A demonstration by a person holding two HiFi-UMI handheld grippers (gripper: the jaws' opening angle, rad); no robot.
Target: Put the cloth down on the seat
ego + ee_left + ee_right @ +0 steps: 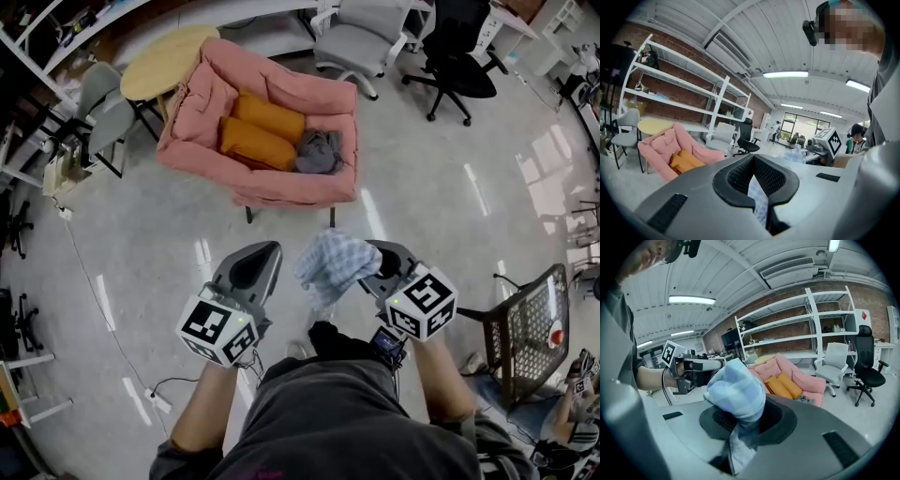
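A pale blue checked cloth (333,265) is bunched up at the tips of my right gripper (373,269), whose jaws are shut on it. In the right gripper view the cloth (736,392) bulges above the jaws and a tail hangs down through my right gripper (740,430). My left gripper (255,267) hovers beside it on the left with nothing hanging from it. In its own view the left gripper (758,190) shows a narrow slit with a pale sliver in it. Both are held over the floor, well short of the pink armchair (291,192), which has orange cushions (261,131) on its seat.
A grey garment (319,152) lies on the armchair seat beside the cushions. Behind the armchair stand a round wooden table (164,61), a grey chair (108,105), a white office chair (366,37) and a black one (459,67). A wire basket (530,328) stands at my right.
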